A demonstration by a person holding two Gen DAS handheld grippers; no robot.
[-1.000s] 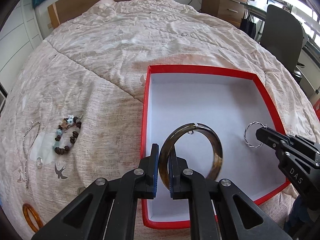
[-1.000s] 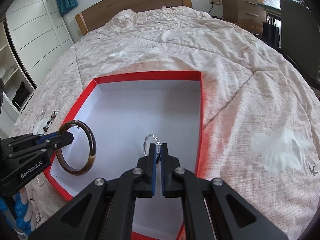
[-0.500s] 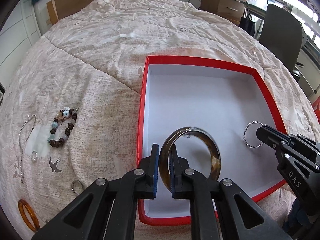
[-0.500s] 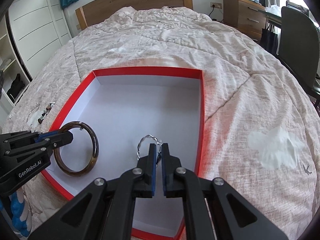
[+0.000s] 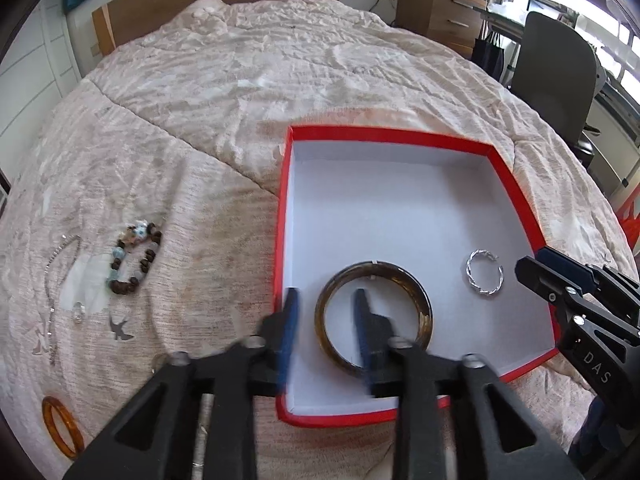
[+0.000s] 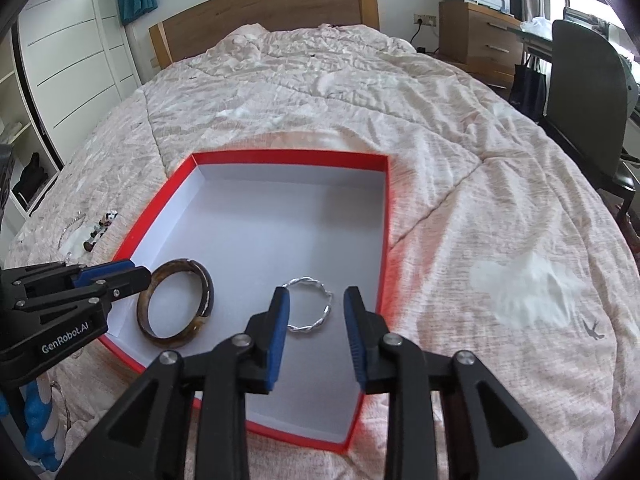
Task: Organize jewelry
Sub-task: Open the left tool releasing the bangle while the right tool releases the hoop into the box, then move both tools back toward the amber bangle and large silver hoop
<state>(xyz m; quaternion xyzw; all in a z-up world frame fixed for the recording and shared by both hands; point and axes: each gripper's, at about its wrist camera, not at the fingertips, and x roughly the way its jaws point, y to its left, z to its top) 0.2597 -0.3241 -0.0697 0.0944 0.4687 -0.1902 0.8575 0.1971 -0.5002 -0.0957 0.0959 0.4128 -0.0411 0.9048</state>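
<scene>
Both tongs have just been opening, and each one has released its piece into the shallow red cardboard box with the white inside (image 5: 282, 216), which lies on the beige quilted bed cover (image 5: 224, 92). The left tongs (image 5: 325, 332) stand apart at the bottom centre of the left view; the dark brown horn-like bangle (image 5: 424, 308) lies flat on the box floor, and its near left rim sits between the blue pads without being pressed. The right tongs (image 6: 316, 330) are also released; in the right view the thin twisted silver bracelet (image 6: 320, 318) rests on the white floor just behind the pads, free of them.

So the step in hand seems to be the putting down of these two pieces, and it looks finished. More jewelry waits on the bed at the left of the left view: a bracelet of brown and pale beads (image 5: 134, 258), a thin silver chain (image 5: 52, 288), and an amber orange ring-shaped bangle (image 5: 62, 426) at the lower left. The next move probably calls for lifting both tongs clear of the box without dragging the bangle, then reaching left for one of these pieces.
</scene>
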